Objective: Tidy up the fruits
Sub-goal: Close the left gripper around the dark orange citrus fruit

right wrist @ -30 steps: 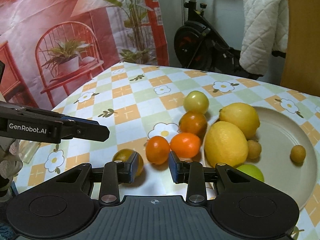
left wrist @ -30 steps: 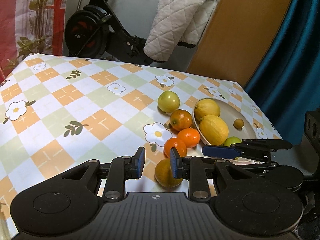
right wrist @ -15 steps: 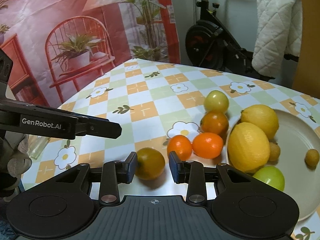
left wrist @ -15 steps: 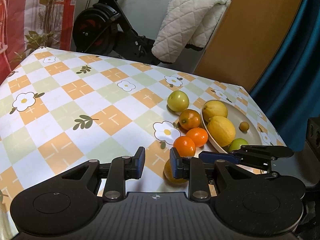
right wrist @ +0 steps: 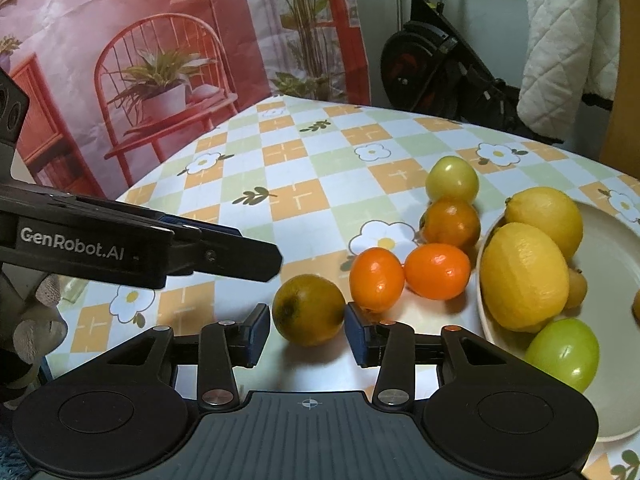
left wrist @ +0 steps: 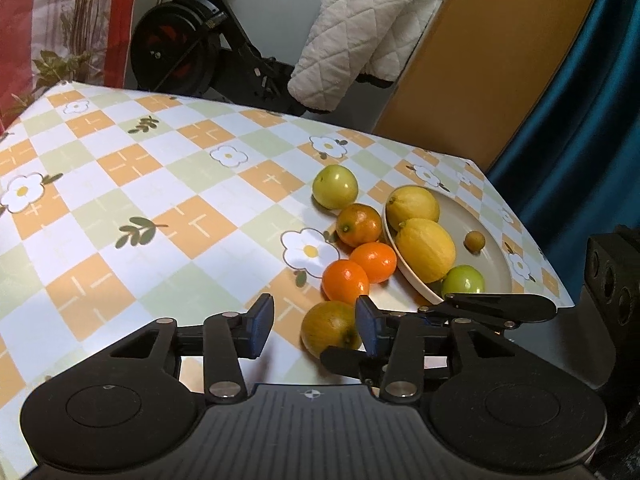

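A dull brownish-green orange (right wrist: 308,308) lies on the checked tablecloth between the blue pads of my right gripper (right wrist: 307,334). Its jaws are opening, with a small gap on each side of the fruit. My left gripper (left wrist: 314,328) is just to the left, its jaws also opening. The same dull orange (left wrist: 330,330) lies ahead of its right pad, untouched. Three brighter oranges (left wrist: 360,256) and a green fruit (left wrist: 335,186) sit beside the cream plate (left wrist: 492,248). The plate holds two lemons (left wrist: 424,248), a green fruit (left wrist: 464,280) and a small brown fruit (left wrist: 475,240).
An exercise bike (left wrist: 188,48) with a white quilted cover (left wrist: 360,32) stands beyond the table's far edge. A wooden panel (left wrist: 500,52) and a teal curtain (left wrist: 592,100) are at the right. A red printed backdrop (right wrist: 160,60) hangs at the left.
Both grippers' jaws have spread from nearly shut. The right gripper has moved left and down, so the dull orange now lies between its pads. The left gripper stayed in place.
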